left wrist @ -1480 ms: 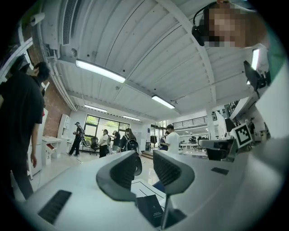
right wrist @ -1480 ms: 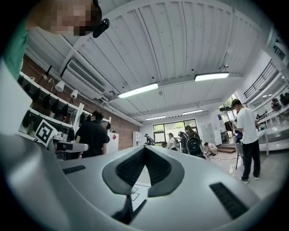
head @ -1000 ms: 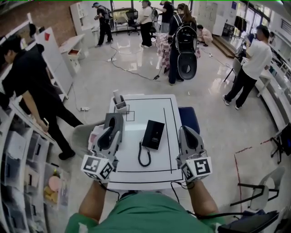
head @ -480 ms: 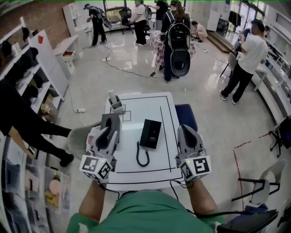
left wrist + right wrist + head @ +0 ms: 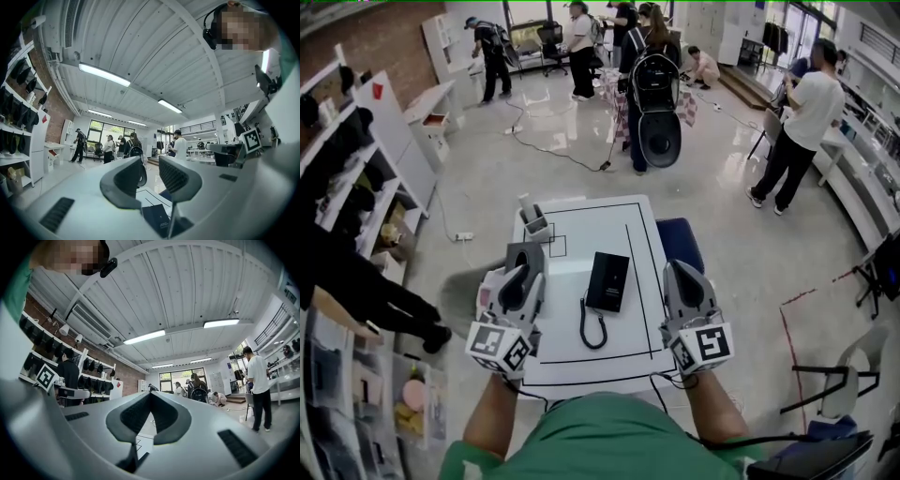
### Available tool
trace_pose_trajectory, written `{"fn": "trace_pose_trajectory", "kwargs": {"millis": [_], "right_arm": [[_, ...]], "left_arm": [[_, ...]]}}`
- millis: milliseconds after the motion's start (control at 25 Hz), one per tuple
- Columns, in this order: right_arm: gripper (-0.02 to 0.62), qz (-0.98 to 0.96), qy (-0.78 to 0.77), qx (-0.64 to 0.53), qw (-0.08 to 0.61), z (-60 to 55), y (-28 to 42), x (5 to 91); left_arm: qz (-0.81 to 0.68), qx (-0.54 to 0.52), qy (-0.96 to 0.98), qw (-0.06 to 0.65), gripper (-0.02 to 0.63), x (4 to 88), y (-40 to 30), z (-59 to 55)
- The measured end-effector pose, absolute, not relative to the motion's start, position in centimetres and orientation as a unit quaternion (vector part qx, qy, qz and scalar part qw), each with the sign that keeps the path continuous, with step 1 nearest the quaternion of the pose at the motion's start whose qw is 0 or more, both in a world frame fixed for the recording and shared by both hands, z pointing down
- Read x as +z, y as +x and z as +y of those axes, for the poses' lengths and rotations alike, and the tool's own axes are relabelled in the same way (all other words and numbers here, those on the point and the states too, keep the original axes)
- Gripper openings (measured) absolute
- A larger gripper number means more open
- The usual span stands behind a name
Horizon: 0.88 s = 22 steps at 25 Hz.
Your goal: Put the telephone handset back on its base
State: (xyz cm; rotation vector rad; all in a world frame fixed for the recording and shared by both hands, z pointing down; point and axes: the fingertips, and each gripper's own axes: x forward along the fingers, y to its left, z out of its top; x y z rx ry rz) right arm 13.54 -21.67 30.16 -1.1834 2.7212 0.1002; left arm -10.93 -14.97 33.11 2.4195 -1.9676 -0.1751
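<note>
A wide, glossy floor (image 5: 487, 187) fills the room, with shelves (image 5: 347, 178) along the left wall and several people standing far off, one of them a person with a black backpack (image 5: 654, 94). A white table (image 5: 581, 230) stands right in front of the wearer, with a black rectangle drawn on its top. A blue seat (image 5: 680, 242) stands just beside its right edge.

The left gripper (image 5: 525, 253) is held over the table's left edge, and the left gripper view shows its jaws a modest gap apart with nothing between them (image 5: 151, 176). The right gripper (image 5: 675, 269) is at the table's right edge, its jaws pressed together at the tips and empty (image 5: 150, 399).

The black telephone (image 5: 607, 281) lies flat inside the drawn rectangle, between the two grippers and touched by neither. It reads as one dark slab, so its parts cannot be told apart. Its cord (image 5: 591, 328) loops from the near end toward the wearer. A small grey holder (image 5: 534, 223) sits at the far left corner
</note>
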Motion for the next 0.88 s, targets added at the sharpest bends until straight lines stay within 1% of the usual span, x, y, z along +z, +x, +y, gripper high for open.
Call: {"fn": "trace_pose_trajectory", "kwargs": {"millis": [680, 880], "right_arm": [[0.023, 0.913, -0.398, 0.041, 0.078, -21.7, 13.1, 29.9], [0.023, 0.914, -0.399, 0.035, 0.068, -23.0, 12.1, 31.7]], "left_arm": [[-0.629, -0.059, 0.775, 0.024, 0.128, 34.2, -11.6, -14.9], [-0.638, -0.062, 0.766, 0.040, 0.129, 36.0, -13.1, -15.8]]}}
